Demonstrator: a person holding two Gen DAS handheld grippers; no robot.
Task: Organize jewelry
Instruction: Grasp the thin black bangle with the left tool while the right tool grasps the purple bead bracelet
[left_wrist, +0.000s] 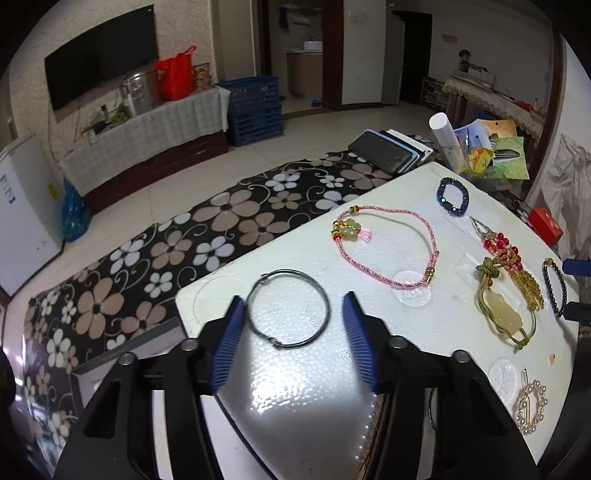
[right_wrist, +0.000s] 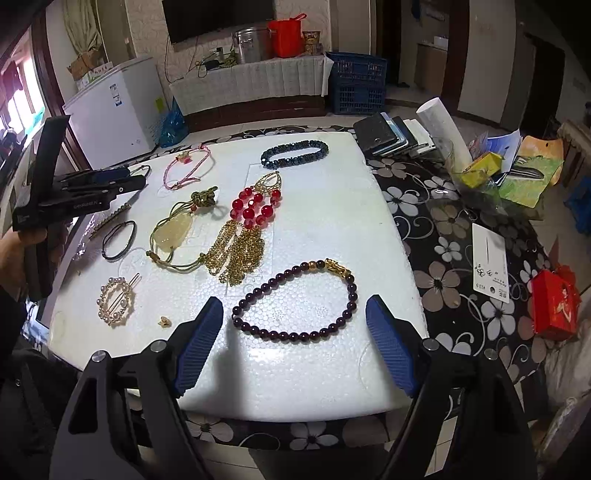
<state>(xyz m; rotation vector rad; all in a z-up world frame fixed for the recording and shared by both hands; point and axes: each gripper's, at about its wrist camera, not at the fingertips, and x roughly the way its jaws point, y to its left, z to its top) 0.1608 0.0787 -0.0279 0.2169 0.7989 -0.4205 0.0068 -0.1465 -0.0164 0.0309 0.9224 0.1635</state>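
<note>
On the white foam board (left_wrist: 443, 325) lies a thin dark wire bangle (left_wrist: 291, 272). My left gripper (left_wrist: 292, 304) is open around it, one blue pad on each side, neither pressing. A dark bead bracelet (right_wrist: 350, 288) with a gold charm lies near the board's front. My right gripper (right_wrist: 294, 304) stands open and straddles it without touching. Also on the board are a pink cord necklace (left_wrist: 428, 229), a blue bead bracelet (right_wrist: 295, 151), a red-bead and gold-tassel piece (right_wrist: 243, 236), a yellow stone pendant (right_wrist: 177, 229) and a pearl hair clip (right_wrist: 116, 301).
The board rests on a table with a black floral cloth (right_wrist: 443, 280). A stack of phones (right_wrist: 388, 136), a white roll (right_wrist: 439, 118), a paper card (right_wrist: 489, 258) and a red box (right_wrist: 554, 306) sit to the right. A hand (right_wrist: 14, 251) holds the left gripper's handle.
</note>
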